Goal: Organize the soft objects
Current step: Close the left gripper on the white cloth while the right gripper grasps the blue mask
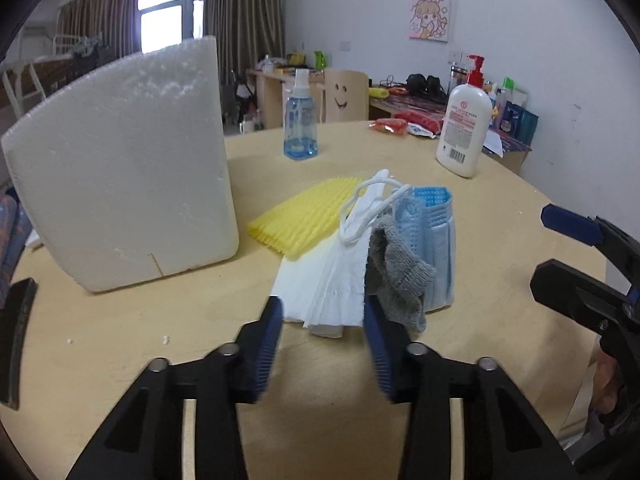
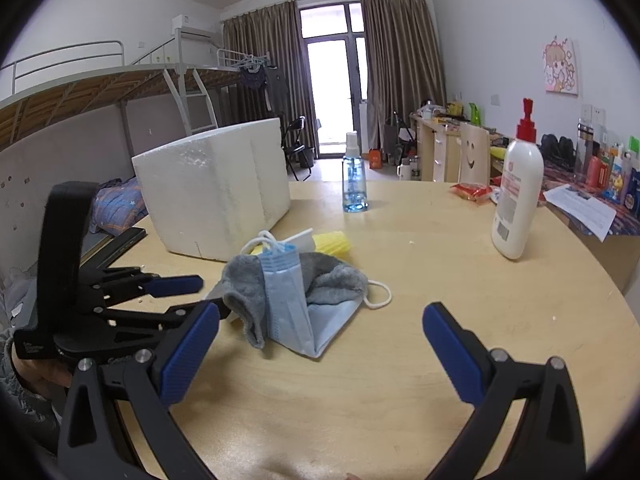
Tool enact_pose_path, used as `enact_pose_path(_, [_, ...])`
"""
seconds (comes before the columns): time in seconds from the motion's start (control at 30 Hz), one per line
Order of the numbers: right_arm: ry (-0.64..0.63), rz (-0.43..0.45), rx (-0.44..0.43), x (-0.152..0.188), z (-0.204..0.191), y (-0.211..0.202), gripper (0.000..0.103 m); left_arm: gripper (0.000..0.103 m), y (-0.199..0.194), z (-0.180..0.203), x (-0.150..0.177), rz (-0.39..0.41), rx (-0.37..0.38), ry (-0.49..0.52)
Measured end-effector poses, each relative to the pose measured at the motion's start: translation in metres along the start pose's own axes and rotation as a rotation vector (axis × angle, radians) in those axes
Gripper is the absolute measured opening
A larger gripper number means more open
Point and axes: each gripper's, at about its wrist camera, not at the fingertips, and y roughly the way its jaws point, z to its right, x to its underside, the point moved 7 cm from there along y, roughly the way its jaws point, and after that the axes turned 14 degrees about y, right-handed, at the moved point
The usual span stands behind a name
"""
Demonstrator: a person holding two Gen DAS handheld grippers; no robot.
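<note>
A pile of soft things lies mid-table: a grey cloth (image 1: pixel 398 272) draped over a blue face mask (image 1: pixel 438 240), a white mask (image 1: pixel 340 280) and a yellow ridged sponge (image 1: pixel 308 216). The cloth (image 2: pixel 248 288) and blue mask (image 2: pixel 292 304) also show in the right wrist view. My left gripper (image 1: pixel 322 316) is open, its fingertips at the near edge of the white mask and cloth; it also shows in the right wrist view (image 2: pixel 200 292). My right gripper (image 2: pixel 320 332) is open and empty, just short of the blue mask; it also shows at the right of the left wrist view (image 1: pixel 560 240).
A white foam box (image 1: pixel 120 176) stands left of the pile. A blue spray bottle (image 1: pixel 300 120) and a white lotion bottle (image 1: pixel 466 120) stand farther back on the round wooden table (image 1: pixel 120 340). Red snack packets (image 1: pixel 390 126) lie at the far edge.
</note>
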Motion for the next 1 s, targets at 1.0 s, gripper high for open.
enact_pose_path(1.0, [-0.011,-0.213,-0.012,0.006,-0.002,0.057,0.068,0.004,0.027,-0.005,-0.003,-0.060,0.147,-0.051])
